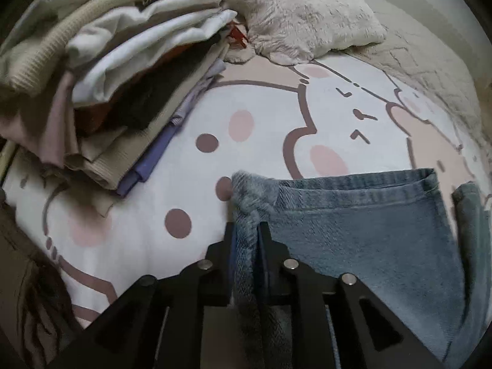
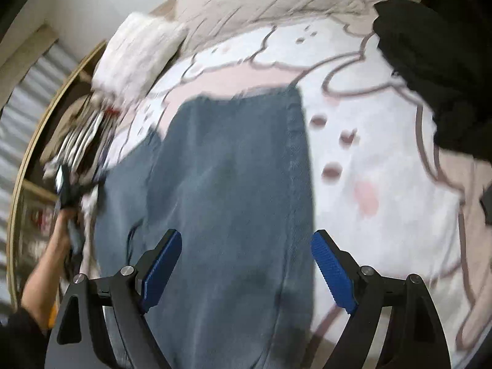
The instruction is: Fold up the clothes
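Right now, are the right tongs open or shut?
Open. In the right wrist view the right tongs stand wide apart above the jeans, blue pads gripping nothing.

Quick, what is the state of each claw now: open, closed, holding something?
Left claw: closed on the jeans.
Right claw: open, holding nothing, above the jeans.

Bed (image 1: 129,246): jeans (image 1: 369,230), clothes stack (image 1: 123,92), pillow (image 1: 307,15).

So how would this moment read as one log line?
left gripper: shut on jeans | right gripper: open above jeans | folded pile: beside
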